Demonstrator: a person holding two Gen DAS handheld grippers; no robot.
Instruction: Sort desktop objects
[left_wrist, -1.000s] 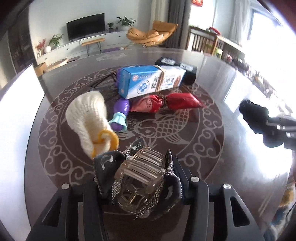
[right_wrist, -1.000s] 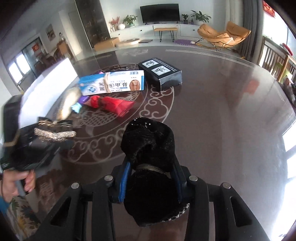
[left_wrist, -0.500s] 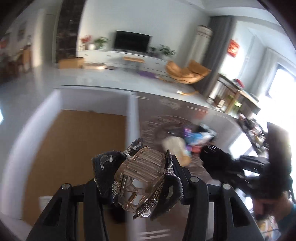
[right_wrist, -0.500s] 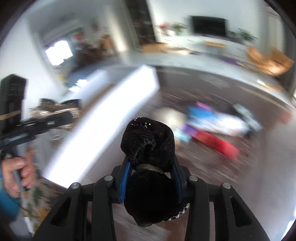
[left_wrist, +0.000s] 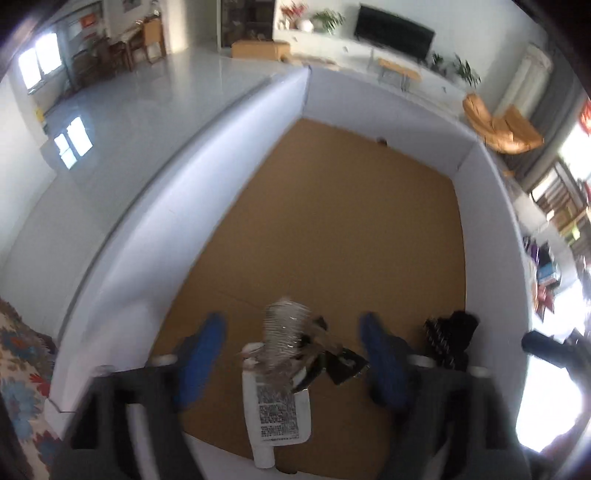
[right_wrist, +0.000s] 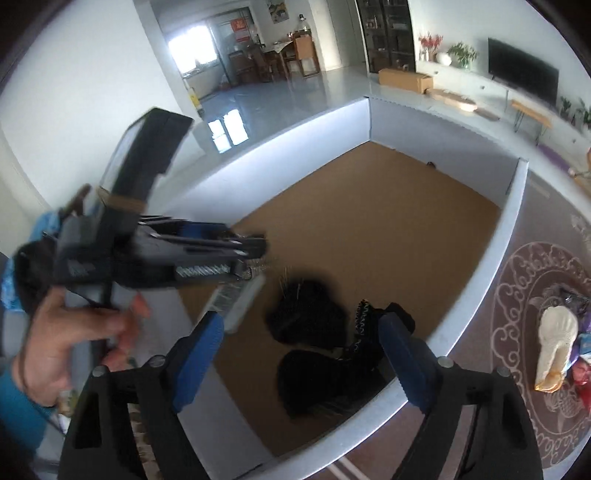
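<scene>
Both grippers hang over the white-walled box (left_wrist: 229, 155), and I judge this as the drop-off step of the sort. Starting at my left: the left gripper (left_wrist: 291, 345) has its jaws opening, blue pads spread wide with nothing pressed between them. The hair claw clip (left_wrist: 288, 332) shows blurred in the gap, touching neither pad, apparently falling toward the brown cardboard floor (left_wrist: 332, 221). Under it lies a white tube (left_wrist: 277, 410) already in the box.

Moving right, a black knitted item (left_wrist: 448, 338) rests near the box's right wall. The right gripper (right_wrist: 301, 339) is likewise opening its jaws, pads clear of everything; the black fuzzy hair accessory (right_wrist: 306, 321) sits below and between them on the floor of the box, released as far as I can tell.

Farther right, outside the box, the dark patterned table (right_wrist: 524, 288) holds a cream knitted piece (right_wrist: 554, 339) and more blurred items.

Next I would lift both grippers clear of the walls, keep them apart from each other, and swing back to the table for those remaining things.
</scene>
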